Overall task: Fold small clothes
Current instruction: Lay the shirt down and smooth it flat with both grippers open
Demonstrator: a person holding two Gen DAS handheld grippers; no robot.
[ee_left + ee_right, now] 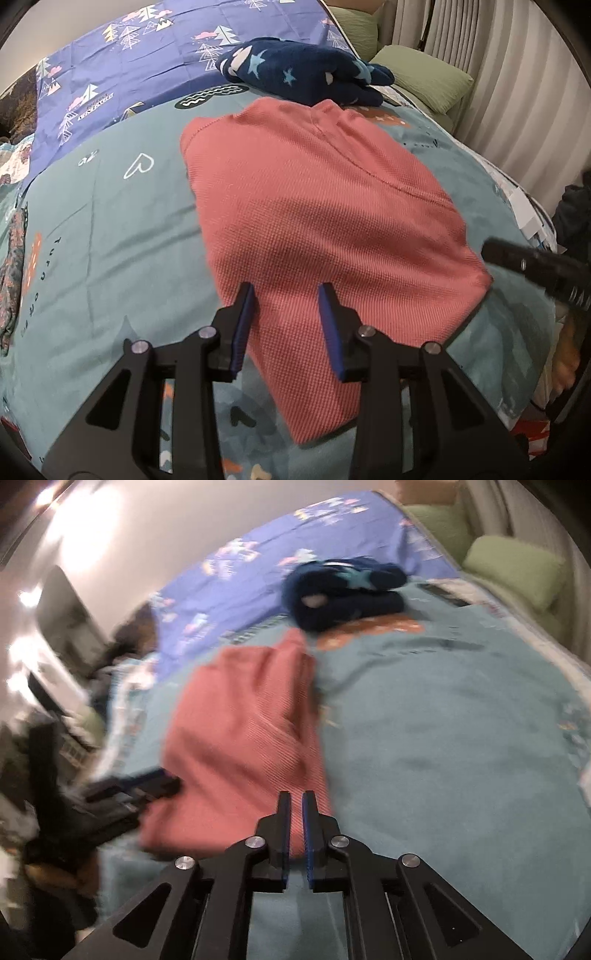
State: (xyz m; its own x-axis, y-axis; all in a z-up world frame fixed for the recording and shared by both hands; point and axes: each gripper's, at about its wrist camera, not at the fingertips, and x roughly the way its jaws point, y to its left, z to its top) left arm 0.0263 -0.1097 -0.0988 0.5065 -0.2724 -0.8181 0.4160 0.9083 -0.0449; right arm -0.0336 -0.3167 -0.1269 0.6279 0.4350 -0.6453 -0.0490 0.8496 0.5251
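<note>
- The pink garment [325, 206] is seen lying flat on the bed [110, 229], on its teal cover, already brought to a compact, roughly rectangular shape with a seam running across its top layer; at least one fold is judged to be done.
- Whether a further fold is intended cannot be told; the outline is still rather long, so one more fold across the middle is judged likely to be left.
- A dark blue star-patterned garment [306, 74] is seen bundled at the far end of the pink one, just beyond it and perhaps touching its far edge; whether it counts as folded cannot be told, since it looks rolled rather than flat.
- The left tongs [286, 325] are held spread above the near edge of the pink garment, with cloth seen between the pads but not pinched.
- The right tongs [293, 819] are pressed together over the near right corner of the pink garment; nothing is seen held in them.
- Counted: two small garments, one pink and one dark blue; two pairs of tongs; two green pillows [424, 77] by the curtain at the head of the bed; one purple tree-printed sheet [147, 66] beyond the teal cover.
- Much of the right wrist view is blurred, so nothing more is counted at its left edge.
</note>
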